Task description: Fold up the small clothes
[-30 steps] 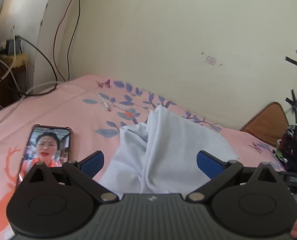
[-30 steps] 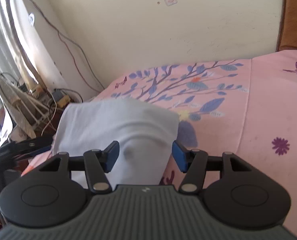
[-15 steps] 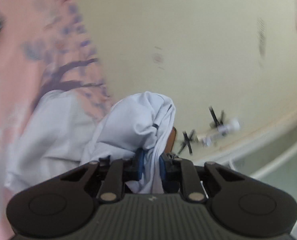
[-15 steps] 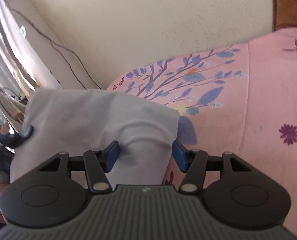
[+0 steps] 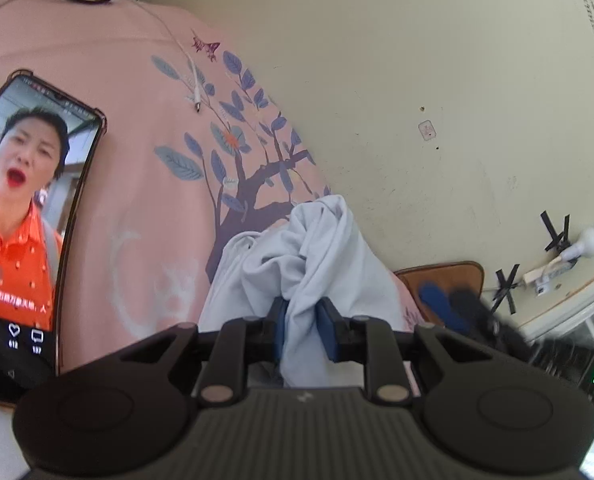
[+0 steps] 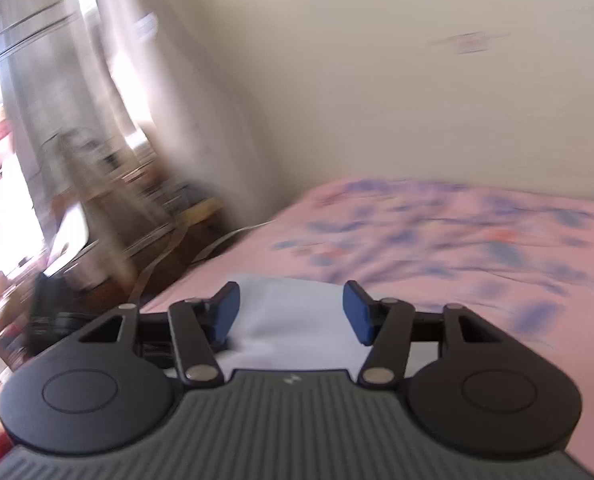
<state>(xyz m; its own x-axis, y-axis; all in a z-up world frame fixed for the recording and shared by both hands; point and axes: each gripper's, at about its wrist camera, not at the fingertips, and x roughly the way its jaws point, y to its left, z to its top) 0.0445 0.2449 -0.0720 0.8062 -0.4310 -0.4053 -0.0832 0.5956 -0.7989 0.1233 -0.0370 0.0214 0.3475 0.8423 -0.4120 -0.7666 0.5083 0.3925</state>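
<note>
A pale blue-white garment [image 5: 325,256] lies bunched on the pink flowered bed sheet [image 5: 137,200]. My left gripper [image 5: 303,328] pinches a gathered fold of it between the blue pads, and the jaws are opening slightly with the cloth still pressed. In the blurred right wrist view the same garment [image 6: 289,332] lies flat under and between the fingers of my right gripper [image 6: 292,312]. Those jaws are closing, and the pads stand apart from the cloth on both sides. A blurred blue and black shape [image 5: 449,304] to the right in the left wrist view may be the right gripper.
A phone [image 5: 29,216] with a lit screen lies on the sheet at the left. A white charging cable [image 5: 185,60] runs across the sheet beyond it. The wall borders the bed's far side, with a brown cushion [image 5: 453,274] at the right. Cluttered furniture [image 6: 97,220] stands beside the bed.
My left gripper has shut on a fold of the garment, dropped and rolled. The right gripper has swung quickly, its view now blurred, and its jaws have narrowed a little.
</note>
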